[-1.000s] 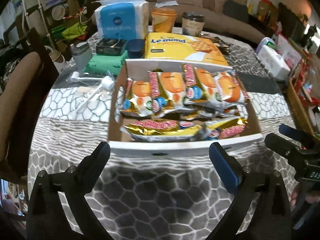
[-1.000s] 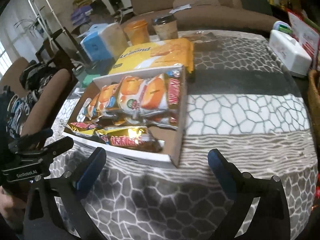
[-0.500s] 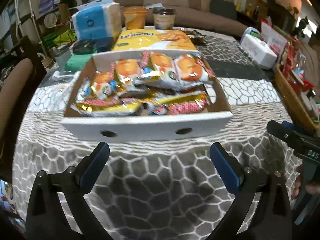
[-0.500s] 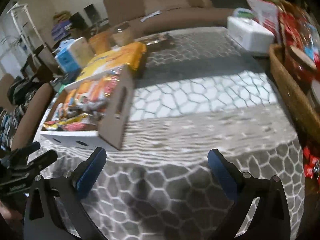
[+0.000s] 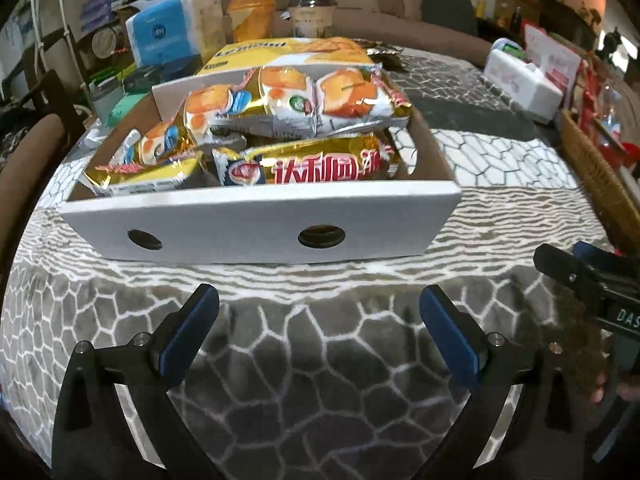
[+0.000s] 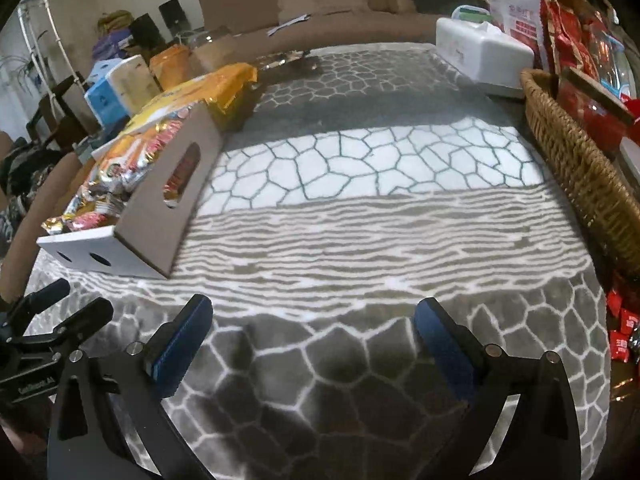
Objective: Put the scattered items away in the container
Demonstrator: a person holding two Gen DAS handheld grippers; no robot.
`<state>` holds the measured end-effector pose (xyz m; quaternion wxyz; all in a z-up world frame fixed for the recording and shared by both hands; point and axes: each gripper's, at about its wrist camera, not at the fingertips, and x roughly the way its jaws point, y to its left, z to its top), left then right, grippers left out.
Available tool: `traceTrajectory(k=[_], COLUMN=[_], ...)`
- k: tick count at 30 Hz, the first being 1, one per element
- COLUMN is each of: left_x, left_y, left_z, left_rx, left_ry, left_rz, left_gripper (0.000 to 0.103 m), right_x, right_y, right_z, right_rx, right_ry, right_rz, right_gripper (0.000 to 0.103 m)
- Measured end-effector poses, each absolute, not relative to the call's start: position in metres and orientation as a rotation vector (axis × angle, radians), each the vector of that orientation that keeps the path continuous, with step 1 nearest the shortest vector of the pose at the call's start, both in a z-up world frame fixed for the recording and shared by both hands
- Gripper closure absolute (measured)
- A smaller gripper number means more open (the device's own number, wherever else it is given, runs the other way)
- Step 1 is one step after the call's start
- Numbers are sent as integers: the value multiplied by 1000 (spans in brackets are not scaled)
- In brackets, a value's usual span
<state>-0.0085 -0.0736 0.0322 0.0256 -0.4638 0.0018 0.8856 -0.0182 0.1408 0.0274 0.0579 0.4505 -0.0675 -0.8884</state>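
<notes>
A white cardboard box [image 5: 260, 224] with two round holes in its front wall sits on the patterned tablecloth [image 5: 320, 360], heaped with gold-and-orange snack packets [image 5: 304, 108]. Ahead of it, the left gripper [image 5: 320, 320] and right gripper [image 6: 312, 332] hover with fingers spread, holding nothing.

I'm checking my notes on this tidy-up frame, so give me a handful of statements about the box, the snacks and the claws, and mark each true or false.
1. Both claws are open and hold nothing. True: the left claw and right claw are spread wide over the tablecloth.
2. The box is empty. False: snack packs fill it.
3. The box's near wall has two round holes. True.
4. A wicker basket sits at the table's right side. True.
5. The left claw touches the box. False: it is short of the near wall, with cloth showing between.
6. The yellow bag lies inside the box. False: it lies behind the box's far wall.
</notes>
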Motion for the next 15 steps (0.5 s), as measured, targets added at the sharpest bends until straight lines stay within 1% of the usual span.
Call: traceTrajectory(k=[3, 9, 13, 15], left_x=[-10, -15, -22, -23], left_y=[-74, -70, -72, -72], left_z=[22, 11, 5, 3], left_rx=[-1449, -1471, -1495, -1483], left_ry=[-13, 17, -30, -19], left_rz=[2748, 2757, 2757, 2767], left_gripper=[2, 2, 2, 0], right_x=[-20, -24, -26, -24], right_y=[139, 138, 135, 132], right_z=[23, 19, 14, 12], right_rx=[1373, 1368, 1373, 1358], right_ry=[-209, -229, -179, -148], right_rz=[-2694, -2718, -2736, -2753], right_gripper=[0, 0, 0, 0])
